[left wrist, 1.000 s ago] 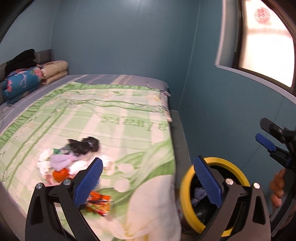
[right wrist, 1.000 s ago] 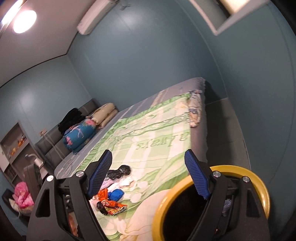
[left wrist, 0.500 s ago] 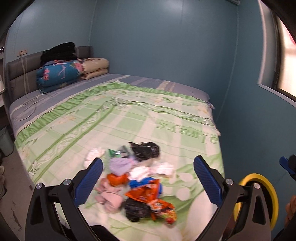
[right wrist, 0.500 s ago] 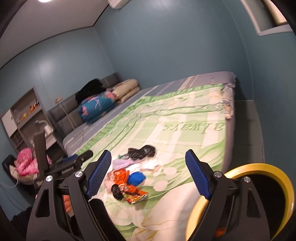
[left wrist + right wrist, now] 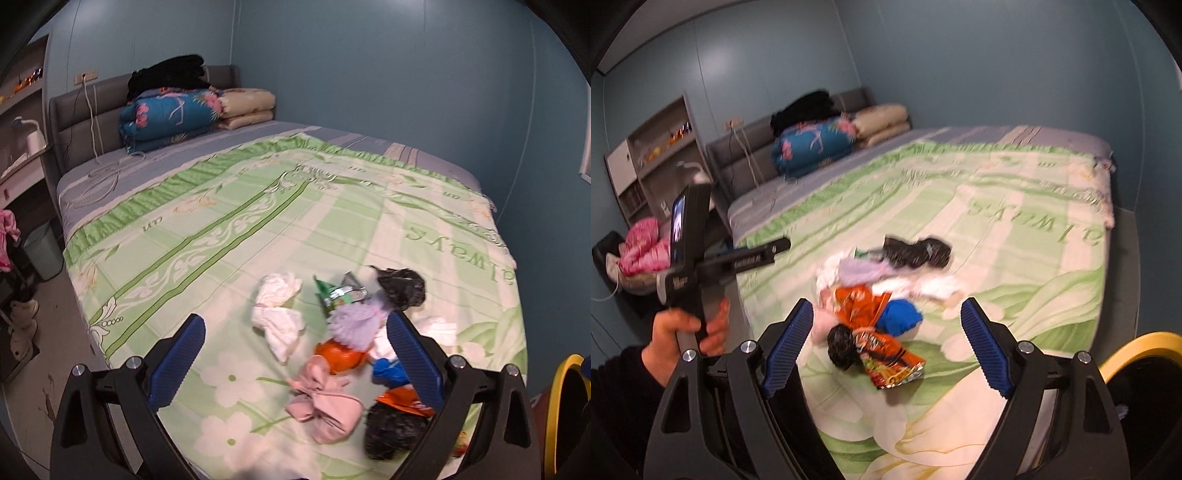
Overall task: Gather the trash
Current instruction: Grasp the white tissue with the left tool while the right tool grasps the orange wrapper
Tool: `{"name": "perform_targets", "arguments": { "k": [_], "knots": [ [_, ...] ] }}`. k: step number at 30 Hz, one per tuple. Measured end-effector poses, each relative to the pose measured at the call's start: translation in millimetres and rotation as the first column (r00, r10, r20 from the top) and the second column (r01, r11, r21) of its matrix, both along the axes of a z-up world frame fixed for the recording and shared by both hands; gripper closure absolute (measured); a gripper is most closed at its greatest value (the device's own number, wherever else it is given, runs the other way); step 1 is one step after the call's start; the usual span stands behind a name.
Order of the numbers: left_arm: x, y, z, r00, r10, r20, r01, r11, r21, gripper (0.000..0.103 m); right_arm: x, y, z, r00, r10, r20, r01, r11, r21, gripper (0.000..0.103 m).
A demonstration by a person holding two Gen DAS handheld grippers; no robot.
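Observation:
A heap of trash lies near the foot of the green bedspread point(image 5: 229, 206): white tissue point(image 5: 279, 317), a lilac wad point(image 5: 354, 325), a pink cloth point(image 5: 325, 402), black bags point(image 5: 400, 286) and an orange snack wrapper point(image 5: 882, 354) beside a blue wad point(image 5: 899, 317). My left gripper point(image 5: 297, 363) hangs open above the heap's left side, holding nothing. My right gripper point(image 5: 886, 347) is open too, with the orange wrapper on the bed seen between its fingers. The yellow-rimmed bin point(image 5: 1137, 349) stands by the bed at the lower right, and its rim point(image 5: 554, 406) shows in the left wrist view.
Folded quilts point(image 5: 170, 118) and pillows point(image 5: 247, 107) are stacked at the grey headboard. A pale bin point(image 5: 42, 254) and shoes sit on the floor left of the bed. A hand point(image 5: 683, 332) grips the other gripper's handle. Shelves point(image 5: 653, 147) line the left wall.
Both views have swung left, away from the yellow bin and onto the trash heap, which is now closer and larger. The bin has slid to the right edge. Both jaws stayed open.

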State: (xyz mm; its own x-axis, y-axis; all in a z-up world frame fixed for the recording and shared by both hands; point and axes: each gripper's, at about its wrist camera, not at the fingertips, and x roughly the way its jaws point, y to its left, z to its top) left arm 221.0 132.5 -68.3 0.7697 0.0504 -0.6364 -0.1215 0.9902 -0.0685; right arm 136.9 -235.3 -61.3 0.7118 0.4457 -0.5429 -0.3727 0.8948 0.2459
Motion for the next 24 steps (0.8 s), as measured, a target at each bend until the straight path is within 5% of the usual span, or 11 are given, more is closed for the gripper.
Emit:
{"name": "perform_targets", "arguments": {
  "k": [14, 24],
  "knots": [
    [65.7, 57.1, -71.9, 0.984, 0.054, -0.167, -0.061, 0.997, -0.041, 0.008, 52.6, 54.5, -74.7, 0.98, 0.053, -0.191, -0.075, 0.991, -0.108, 0.025],
    [105.8, 57.9, -98.0, 0.975, 0.005, -0.222, -0.024, 0.996, -0.082, 0.008, 68.4, 59.5, -97.7, 0.972, 0.055, -0.228, -0.093, 0.983, -0.161, 0.031]
  ]
}}
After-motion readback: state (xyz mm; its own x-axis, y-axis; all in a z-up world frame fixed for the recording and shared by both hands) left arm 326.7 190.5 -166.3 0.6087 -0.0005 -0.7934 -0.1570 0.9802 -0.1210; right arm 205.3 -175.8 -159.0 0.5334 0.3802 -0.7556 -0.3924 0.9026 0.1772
